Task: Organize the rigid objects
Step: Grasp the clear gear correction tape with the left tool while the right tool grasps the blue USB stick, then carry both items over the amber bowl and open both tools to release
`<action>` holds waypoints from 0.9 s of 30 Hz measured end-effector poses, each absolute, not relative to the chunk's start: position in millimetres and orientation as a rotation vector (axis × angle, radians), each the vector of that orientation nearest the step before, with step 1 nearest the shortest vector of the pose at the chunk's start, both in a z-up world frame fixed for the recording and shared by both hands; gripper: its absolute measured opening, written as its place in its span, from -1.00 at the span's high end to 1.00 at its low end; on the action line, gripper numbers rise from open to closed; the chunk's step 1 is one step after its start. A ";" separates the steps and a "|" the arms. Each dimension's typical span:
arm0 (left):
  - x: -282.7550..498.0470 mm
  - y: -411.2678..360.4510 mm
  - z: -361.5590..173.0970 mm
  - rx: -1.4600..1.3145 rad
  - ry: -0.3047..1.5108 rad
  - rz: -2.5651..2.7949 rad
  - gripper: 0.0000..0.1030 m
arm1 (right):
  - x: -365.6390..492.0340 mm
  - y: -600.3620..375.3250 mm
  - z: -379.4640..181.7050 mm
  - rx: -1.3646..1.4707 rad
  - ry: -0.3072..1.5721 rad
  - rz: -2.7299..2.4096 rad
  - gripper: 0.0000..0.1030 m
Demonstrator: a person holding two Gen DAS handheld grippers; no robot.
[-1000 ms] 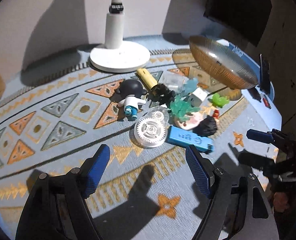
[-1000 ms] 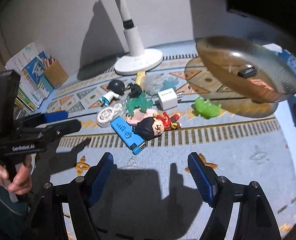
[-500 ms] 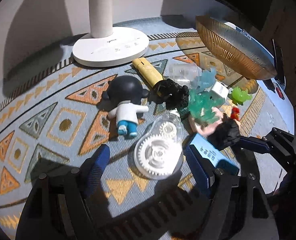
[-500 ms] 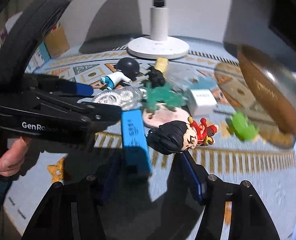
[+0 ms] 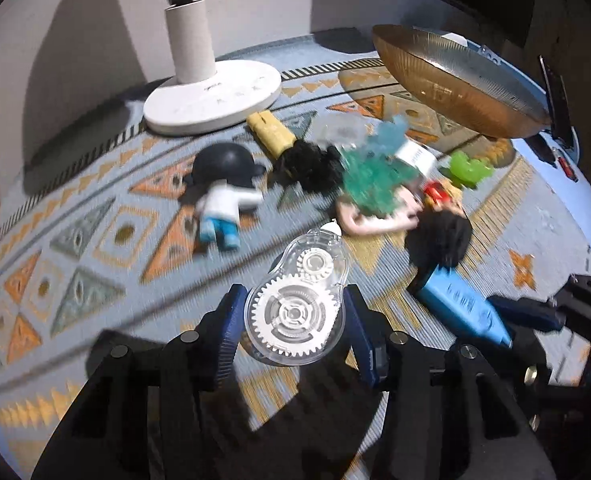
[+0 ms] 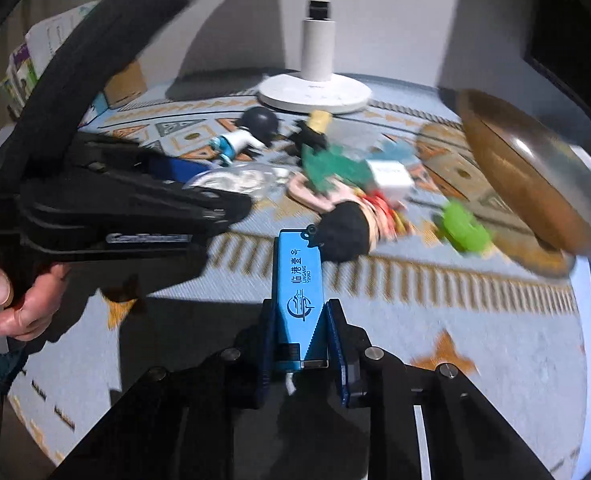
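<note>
Blue lighter (image 6: 300,294) sits clamped in the right gripper (image 6: 301,344) above the patterned cloth (image 6: 435,312), while the left gripper's (image 5: 293,320) jaws are closing on a clear gear-filled tape dispenser (image 5: 297,304) beside scattered toys.

The clear tape dispenser (image 5: 297,308), white gears showing, lies flat on the patterned cloth, narrow end toward the pile. The blue lighter (image 6: 300,300), printed with white characters, points lengthwise at the black-haired figure head (image 6: 345,232), its far end touching it. Behind lie a white-shirted doll (image 5: 223,196), green toys (image 5: 375,184), a white charger (image 6: 389,178)
</note>
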State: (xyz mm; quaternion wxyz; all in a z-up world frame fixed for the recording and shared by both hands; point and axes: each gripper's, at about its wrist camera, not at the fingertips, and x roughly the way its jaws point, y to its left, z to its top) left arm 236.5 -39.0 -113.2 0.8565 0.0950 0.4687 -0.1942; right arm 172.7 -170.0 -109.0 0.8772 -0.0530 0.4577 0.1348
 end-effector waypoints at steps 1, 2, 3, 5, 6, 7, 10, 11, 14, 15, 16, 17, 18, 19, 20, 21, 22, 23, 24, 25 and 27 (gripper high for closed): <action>227.8 -35.4 -112.2 0.182 0.983 -0.400 0.11 | 167.7 -175.8 -107.9 -0.092 0.955 0.280 0.54; 217.1 -30.3 -110.4 0.160 0.977 -0.387 0.11 | 160.9 -182.8 -106.0 -0.073 0.952 0.278 0.54; 207.8 -25.4 -109.0 0.137 0.972 -0.369 0.11 | 155.5 -187.7 -104.8 -0.061 0.948 0.274 0.54; 189.3 -12.6 -108.8 0.092 0.980 -0.302 0.11 | 146.2 -197.2 -104.5 -0.032 0.952 0.269 0.54; 181.3 -7.6 -109.9 0.084 0.984 -0.262 0.11 | 141.8 -201.8 -105.5 -0.012 0.959 0.275 0.54; 172.4 -1.7 -111.1 0.075 0.987 -0.221 0.11 | 138.9 -205.2 -106.7 0.009 0.965 0.283 0.54; 149.1 11.4 -113.4 0.029 0.980 -0.175 0.11 | 129.1 -213.6 -110.1 0.095 0.960 0.301 0.49; 142.9 13.1 -113.9 0.027 0.975 -0.162 0.11 | 128.5 -215.6 -110.3 0.126 0.962 0.305 0.45; 131.8 10.1 -116.1 0.054 0.966 -0.144 0.10 | 128.1 -217.0 -109.6 0.188 0.964 0.332 0.21; 130.1 8.8 -116.8 0.052 0.968 -0.152 0.10 | 127.0 -216.4 -109.4 0.190 0.962 0.330 0.19; 128.7 6.5 -116.8 0.052 0.963 -0.156 0.10 | 126.3 -215.2 -109.4 0.185 0.958 0.325 0.19; 128.8 5.1 -116.9 0.052 0.963 -0.162 0.07 | 125.6 -213.2 -109.3 0.174 0.954 0.319 0.19; 128.0 4.7 -116.8 0.049 0.961 -0.168 0.01 | 125.6 -211.6 -109.1 0.167 0.952 0.313 0.19; 127.7 4.6 -116.8 0.043 0.960 -0.176 -0.08 | 125.5 -210.6 -108.8 0.161 0.951 0.308 0.19; 127.6 4.2 -116.9 0.038 0.957 -0.180 -0.10 | 126.3 -209.5 -109.1 0.156 0.949 0.301 0.19; 127.4 3.0 -117.2 0.040 0.954 -0.180 -0.10 | 128.5 -208.9 -109.3 0.154 0.948 0.296 0.19; 127.1 2.1 -117.4 0.044 0.951 -0.180 -0.11 | 130.4 -208.0 -109.4 0.150 0.947 0.291 0.19; 128.1 1.1 -117.7 0.050 0.948 -0.181 -0.11 | 132.7 -206.2 -109.3 0.140 0.948 0.284 0.19; 128.6 0.0 -118.3 0.058 0.946 -0.179 -0.11 | 134.9 -204.4 -109.2 0.127 0.946 0.275 0.19; 129.1 -1.2 -118.7 0.065 0.944 -0.175 -0.11 | 136.3 -202.5 -109.2 0.112 0.944 0.266 0.19; 129.5 -3.1 -119.4 0.074 0.937 -0.169 -0.11 | 138.7 -197.3 -110.0 0.076 0.942 0.243 0.19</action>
